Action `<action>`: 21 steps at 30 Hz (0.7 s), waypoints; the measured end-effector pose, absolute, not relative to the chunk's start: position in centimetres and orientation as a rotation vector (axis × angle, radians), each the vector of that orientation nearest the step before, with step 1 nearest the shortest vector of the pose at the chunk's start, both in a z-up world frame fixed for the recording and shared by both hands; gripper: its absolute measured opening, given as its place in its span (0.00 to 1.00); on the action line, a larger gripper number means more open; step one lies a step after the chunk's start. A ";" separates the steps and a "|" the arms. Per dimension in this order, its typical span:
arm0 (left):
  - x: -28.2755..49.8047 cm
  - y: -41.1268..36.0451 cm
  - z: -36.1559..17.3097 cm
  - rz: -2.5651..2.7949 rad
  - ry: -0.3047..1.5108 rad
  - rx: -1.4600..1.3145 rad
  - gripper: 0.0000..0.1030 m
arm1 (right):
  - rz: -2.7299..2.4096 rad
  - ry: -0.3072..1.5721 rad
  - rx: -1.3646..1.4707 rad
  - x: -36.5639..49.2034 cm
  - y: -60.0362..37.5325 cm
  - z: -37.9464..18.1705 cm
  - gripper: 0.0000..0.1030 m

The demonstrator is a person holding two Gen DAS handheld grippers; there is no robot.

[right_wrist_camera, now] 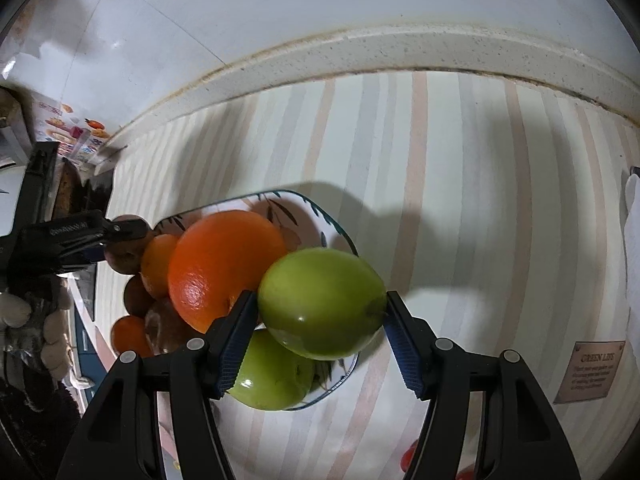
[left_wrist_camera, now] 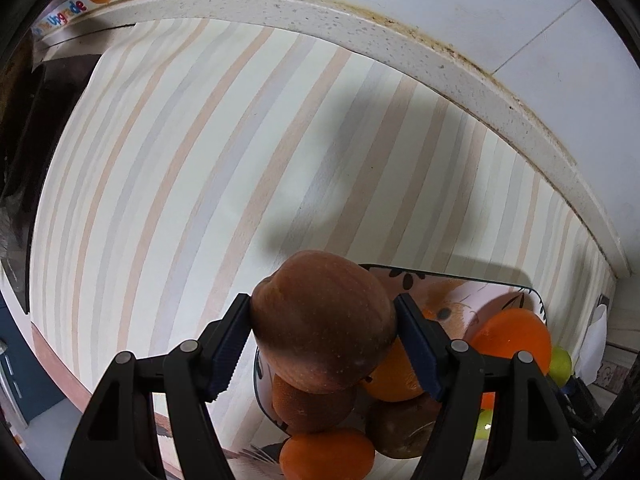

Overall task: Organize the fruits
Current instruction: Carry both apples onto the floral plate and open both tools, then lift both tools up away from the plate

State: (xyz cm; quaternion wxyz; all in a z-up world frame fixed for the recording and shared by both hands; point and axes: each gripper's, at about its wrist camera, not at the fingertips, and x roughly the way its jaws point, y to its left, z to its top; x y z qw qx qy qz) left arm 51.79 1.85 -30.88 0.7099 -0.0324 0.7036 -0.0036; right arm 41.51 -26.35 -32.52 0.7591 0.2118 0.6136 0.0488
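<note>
My left gripper is shut on a dark red apple and holds it above the left edge of a patterned plate. The plate holds several oranges, brown fruits and green apples. My right gripper is shut on a green apple and holds it over the right side of the same plate. A big orange and another green apple lie on the plate below it. The left gripper with the dark apple shows at the plate's far left in the right wrist view.
The plate sits on a striped mat on a counter against a white raised ledge and tiled wall. A printed packet leans at the back left. A white cloth hangs at the right, above a small brown label.
</note>
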 end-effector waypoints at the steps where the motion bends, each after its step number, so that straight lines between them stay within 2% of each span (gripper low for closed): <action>1: 51.8 1.7 -31.0 -0.006 1.563 -0.072 0.69 | 0.109 1.334 0.464 41.5 -26.4 -32.5 0.68; 3: 51.7 1.8 -31.0 -0.003 1.565 -0.086 0.69 | 0.111 1.328 0.464 41.6 -26.5 -32.3 0.70; 5: 51.4 1.9 -30.8 0.001 1.559 -0.102 0.69 | 0.108 1.328 0.467 41.6 -26.6 -32.0 0.77; 9: 50.9 2.0 -30.0 0.006 1.536 -0.097 0.85 | 0.104 1.327 0.468 41.6 -26.8 -31.5 0.86; 11: 50.2 2.0 -29.0 0.005 1.511 -0.092 0.85 | 0.088 1.332 0.464 41.5 -26.8 -31.2 0.86; 14: 48.8 1.9 -27.7 0.009 1.466 -0.087 0.85 | 0.056 1.334 0.419 41.1 -26.5 -30.3 0.93; 21: 43.3 0.2 -25.0 -0.007 1.387 -0.009 0.85 | 0.035 1.309 0.219 38.9 -23.3 -27.3 0.93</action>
